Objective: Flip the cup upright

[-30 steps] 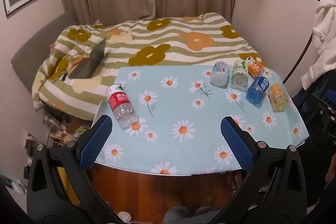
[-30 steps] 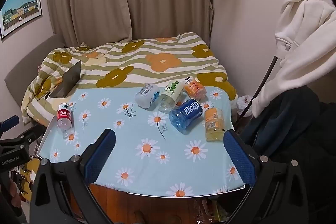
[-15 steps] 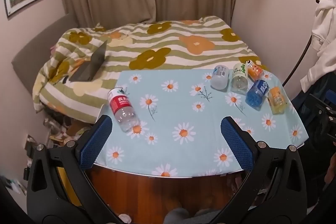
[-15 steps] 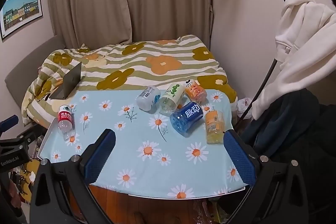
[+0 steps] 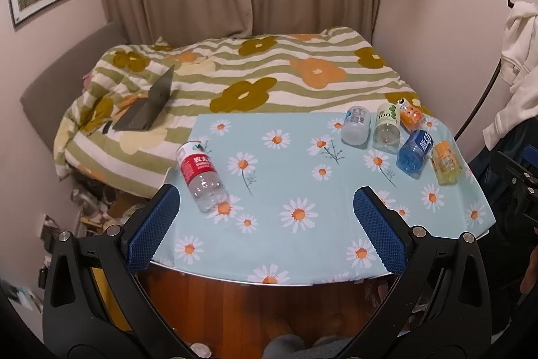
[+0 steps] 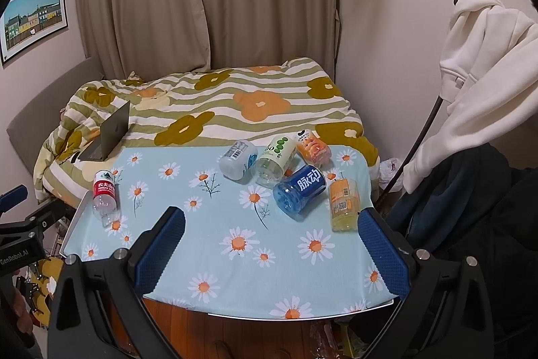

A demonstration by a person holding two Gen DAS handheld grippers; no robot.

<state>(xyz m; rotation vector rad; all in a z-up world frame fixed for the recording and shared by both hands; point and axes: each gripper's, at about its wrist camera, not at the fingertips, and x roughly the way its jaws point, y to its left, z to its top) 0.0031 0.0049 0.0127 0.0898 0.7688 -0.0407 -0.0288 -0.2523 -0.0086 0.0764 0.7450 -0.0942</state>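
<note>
Several bottles lie on their sides on the daisy-print table (image 5: 302, 164) (image 6: 215, 224). A red-label clear bottle (image 5: 200, 170) (image 6: 104, 194) lies alone at the left. At the right lie a white bottle (image 5: 355, 125) (image 6: 238, 158), a green-dot bottle (image 5: 387, 127) (image 6: 275, 160), an orange bottle (image 5: 411, 116) (image 6: 312, 147), a blue bottle (image 5: 414, 151) (image 6: 299, 192) and a yellow bottle (image 5: 445, 162) (image 6: 343, 204). My left gripper (image 5: 265, 202) is open and empty above the near table edge. My right gripper (image 6: 270, 222) is open and empty there too.
A bed with a flowered striped quilt (image 5: 269, 79) stands behind the table, with an open laptop (image 5: 151, 106) on it. A white garment (image 6: 487, 73) hangs at the right. Curtains hang at the back. Wooden floor shows below the table edge.
Both grippers have backed off and risen slightly, so the table sits lower and smaller in view. The bottles have not moved. Both grippers stay open.
</note>
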